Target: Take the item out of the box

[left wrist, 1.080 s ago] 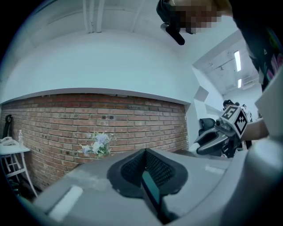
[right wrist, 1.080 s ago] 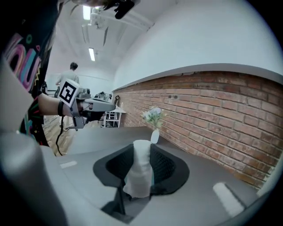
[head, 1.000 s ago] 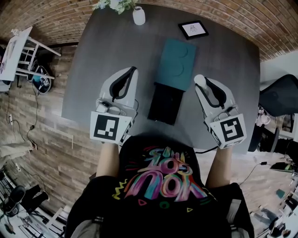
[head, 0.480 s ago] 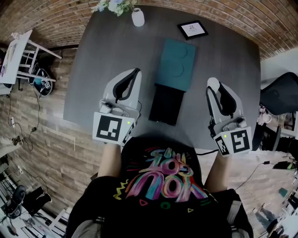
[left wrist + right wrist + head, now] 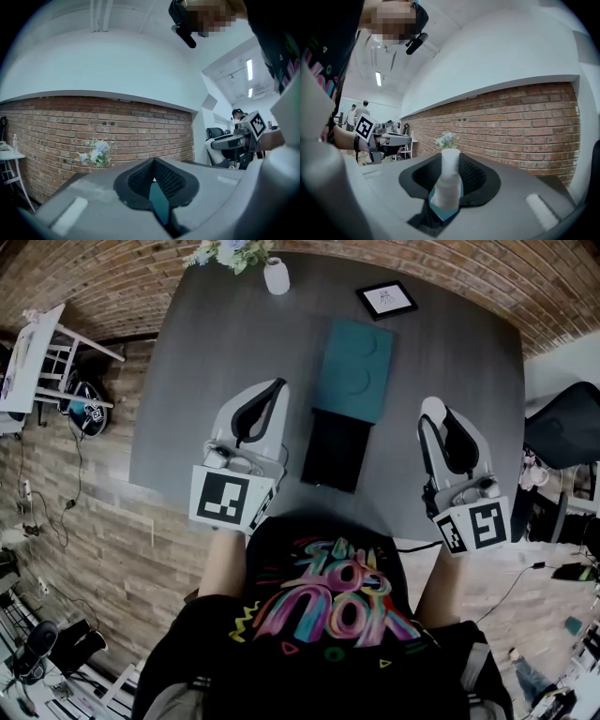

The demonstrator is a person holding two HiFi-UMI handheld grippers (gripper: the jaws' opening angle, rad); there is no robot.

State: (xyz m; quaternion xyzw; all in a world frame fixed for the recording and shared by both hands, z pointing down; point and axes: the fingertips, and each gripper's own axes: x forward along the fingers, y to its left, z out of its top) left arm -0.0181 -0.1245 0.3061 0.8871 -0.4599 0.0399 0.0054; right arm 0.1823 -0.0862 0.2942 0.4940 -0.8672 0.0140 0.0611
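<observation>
A teal box lies flat in the middle of the dark table, with a black part lying at its near end. Right of the box, my right gripper is shut on a small white cylindrical item, held above the table. In the right gripper view the white item stands between the pads of the right gripper. My left gripper hovers left of the box, jaws together and nothing in them; in the left gripper view the left gripper shows only a teal sliver through a narrow slit.
A white vase with flowers and a small picture frame stand at the table's far edge. An office chair is off the right side, a white shelf off the left. The person's torso is at the near edge.
My right gripper has moved right, away from the box, and rolled, carrying the white item with it. The left gripper has barely shifted.
</observation>
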